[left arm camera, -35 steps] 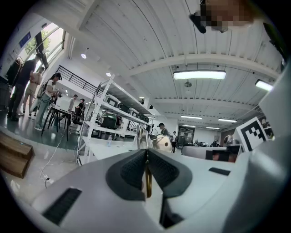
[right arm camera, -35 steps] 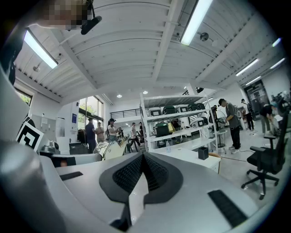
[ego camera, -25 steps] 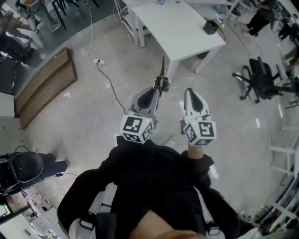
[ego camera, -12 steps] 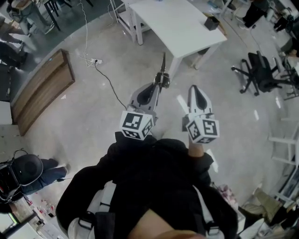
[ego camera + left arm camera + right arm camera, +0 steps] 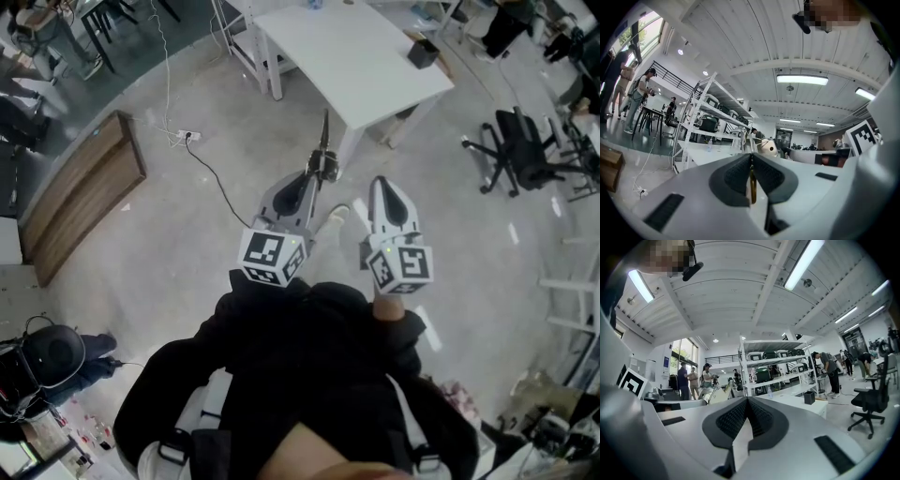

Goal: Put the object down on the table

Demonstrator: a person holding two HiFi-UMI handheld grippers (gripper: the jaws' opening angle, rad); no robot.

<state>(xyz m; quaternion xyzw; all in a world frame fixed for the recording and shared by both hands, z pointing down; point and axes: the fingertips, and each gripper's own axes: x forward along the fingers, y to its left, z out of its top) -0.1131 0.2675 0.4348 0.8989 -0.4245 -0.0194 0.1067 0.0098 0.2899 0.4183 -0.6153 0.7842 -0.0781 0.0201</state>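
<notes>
Closest to the camera, a person (image 5: pixel 309 375) in dark clothing holds both arms out over a pale floor (image 5: pixel 187 244). Each hand carries a tool topped with a marker cube (image 5: pixel 272 255). A light shoe (image 5: pixel 334 217) shows on the floor between the two tools.

The left tool (image 5: pixel 314 178) points level, its jaws narrow and pressed on a thin object (image 5: pixel 325 141). In the left gripper view a slim brass-coloured part of the thin object (image 5: pixel 751 185) sits pinched between the dark ribbed pads (image 5: pixel 736 176) of the left tool (image 5: pixel 751 157). From above, the object is a dark, slender piece sticking forward past the jaw tips, with a bulkier knot just ahead of them. What kind of implement it is I cannot tell at this size. It is in the air above the floor, not on any surface.

The right tool (image 5: pixel 382 183) is level beside the left one. In its own view the right tool (image 5: pixel 746 401) has its jaws together with nothing between them.

Further out, a cable (image 5: pixel 211 173) runs across the floor to a power strip (image 5: pixel 187 136), with a low wooden unit (image 5: pixel 84 183) to the left. Ahead stands the white bench (image 5: pixel 356 56); the object's tip is just short of its near corner. A small dark box (image 5: pixel 424 52) sits on the far right edge of the bench. An office chair (image 5: pixel 520 155) stands off to the right.
</notes>
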